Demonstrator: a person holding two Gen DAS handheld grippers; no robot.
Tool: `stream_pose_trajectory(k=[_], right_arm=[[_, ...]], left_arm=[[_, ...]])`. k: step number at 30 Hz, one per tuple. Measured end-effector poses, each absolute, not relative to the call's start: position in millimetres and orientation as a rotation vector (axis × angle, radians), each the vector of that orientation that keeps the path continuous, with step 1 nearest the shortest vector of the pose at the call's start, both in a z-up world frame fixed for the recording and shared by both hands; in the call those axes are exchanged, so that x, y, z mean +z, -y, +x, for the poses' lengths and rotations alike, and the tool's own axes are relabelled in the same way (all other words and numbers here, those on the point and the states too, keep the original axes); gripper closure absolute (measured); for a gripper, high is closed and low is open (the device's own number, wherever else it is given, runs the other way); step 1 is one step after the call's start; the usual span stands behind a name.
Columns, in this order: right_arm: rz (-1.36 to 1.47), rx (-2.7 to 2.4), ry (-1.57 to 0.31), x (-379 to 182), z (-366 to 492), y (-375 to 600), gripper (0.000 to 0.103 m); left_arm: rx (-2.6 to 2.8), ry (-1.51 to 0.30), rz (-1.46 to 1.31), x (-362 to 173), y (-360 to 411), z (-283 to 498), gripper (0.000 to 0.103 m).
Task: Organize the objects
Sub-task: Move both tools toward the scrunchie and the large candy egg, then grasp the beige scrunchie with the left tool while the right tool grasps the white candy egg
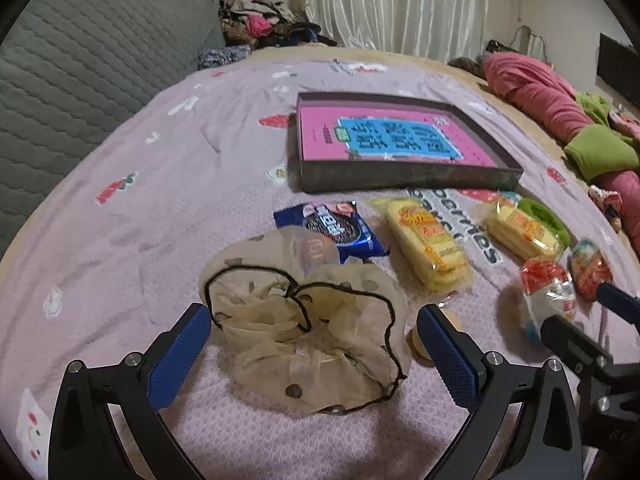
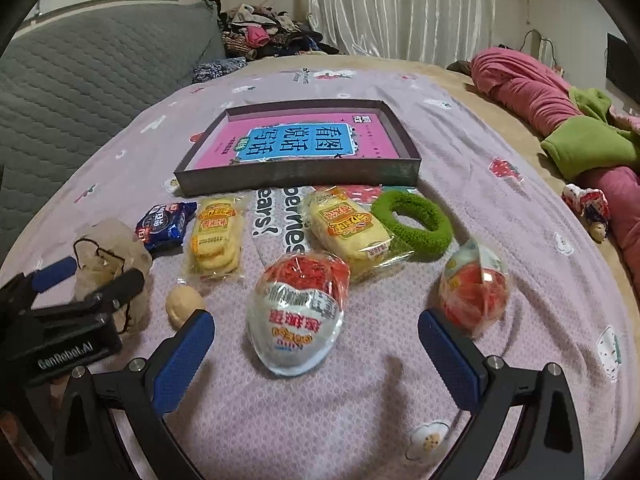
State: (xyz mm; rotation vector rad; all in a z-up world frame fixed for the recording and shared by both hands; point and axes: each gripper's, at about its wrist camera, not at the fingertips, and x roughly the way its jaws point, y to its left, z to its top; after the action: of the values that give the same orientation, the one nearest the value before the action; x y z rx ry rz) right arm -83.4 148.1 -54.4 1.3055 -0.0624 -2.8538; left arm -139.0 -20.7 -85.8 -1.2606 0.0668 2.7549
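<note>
A shallow dark box (image 1: 404, 178) (image 2: 298, 179) with a pink and blue book inside lies on the bed. In front of it lie a blue Oreo pack (image 1: 332, 228) (image 2: 164, 220), two yellow biscuit packs (image 1: 428, 248) (image 2: 214, 236) (image 2: 348, 228), a green hair ring (image 2: 416, 224), two red and white snack packs (image 2: 298, 312) (image 2: 474, 288), a small tan round object (image 2: 182, 306) and a beige sheer scrunchie (image 1: 308, 332) (image 2: 108, 264). My left gripper (image 1: 314, 344) is open around the scrunchie. My right gripper (image 2: 316, 344) is open around the nearer red and white snack pack.
The lilac printed bedspread (image 1: 140, 240) (image 2: 360, 412) covers the bed. A grey quilted headboard (image 1: 80, 64) stands at the left. Pink and green bedding (image 2: 560, 120) lies at the right. A pile of clothes (image 2: 260, 36) and a white curtain are at the back.
</note>
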Motion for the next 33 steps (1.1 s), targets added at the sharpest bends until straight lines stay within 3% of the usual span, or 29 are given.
stream_pose_trajectory(k=[22, 26, 29, 33], right_arm=[[1.407, -2.842, 0.021, -73, -112, -133, 0.001], [1.421, -2.847, 0.027, -75, -114, -133, 0.015], [1.434, -2.844, 0.030, -75, -116, -134, 0.020], [1.431, -2.838, 0.018, -75, -117, -131, 0.032]], left_arm=[[2.746, -0.022, -1.348, -104, 28, -153, 0.000], [2.752, -0.027, -1.333, -103, 26, -154, 0.001], [2.755, -0.024, -1.329, -104, 27, -153, 0.001], [2.751, -0.027, -1.325, -104, 26, -153, 0.006]])
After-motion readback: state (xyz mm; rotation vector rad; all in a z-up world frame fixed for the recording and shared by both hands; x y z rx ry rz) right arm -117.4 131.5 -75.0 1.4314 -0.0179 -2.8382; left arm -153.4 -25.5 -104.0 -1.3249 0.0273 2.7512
